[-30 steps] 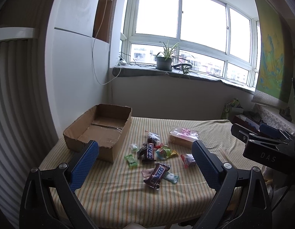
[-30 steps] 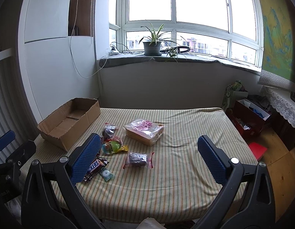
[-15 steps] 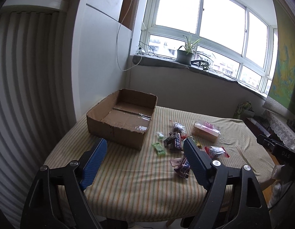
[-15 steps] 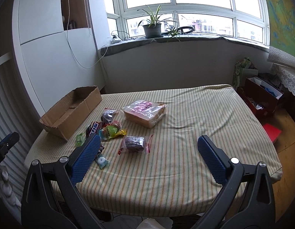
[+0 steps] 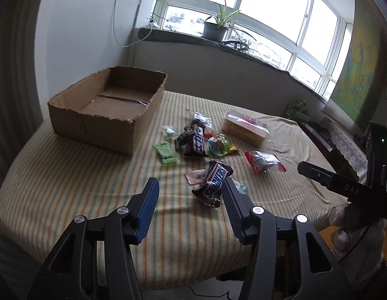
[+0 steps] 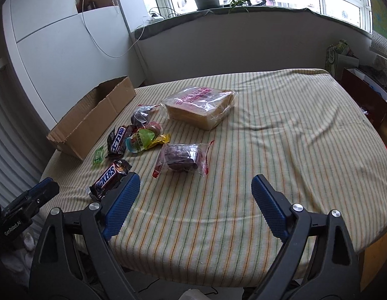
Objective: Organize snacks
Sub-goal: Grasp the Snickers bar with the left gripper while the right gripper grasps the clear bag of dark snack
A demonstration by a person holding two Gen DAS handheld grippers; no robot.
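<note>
An open, empty cardboard box [image 5: 111,110] [image 6: 93,120] sits at the table's left. Several snacks lie beside it: a Snickers bar [image 5: 214,182] [image 6: 109,178], a second dark bar [image 5: 197,142] [image 6: 118,140], a green wrapper [image 5: 166,152], a bagged bread loaf [image 5: 244,127] [image 6: 201,106], a clear bag with a dark cake [image 5: 264,161] [image 6: 182,160], and a colourful candy [image 6: 142,140]. My left gripper [image 5: 191,201] is open, just short of the Snickers bar. My right gripper [image 6: 196,197] is open above the cloth, near the front edge.
The table carries a striped cloth [image 6: 281,135]. A windowsill with a potted plant [image 5: 214,28] runs behind. A white cabinet [image 6: 56,45] stands at the left. Boxes and bags [image 6: 356,85] sit on the floor at the right.
Both grippers moved forward and down toward the table. The left one now sits close behind the Snickers bar. The snacks have not moved.
</note>
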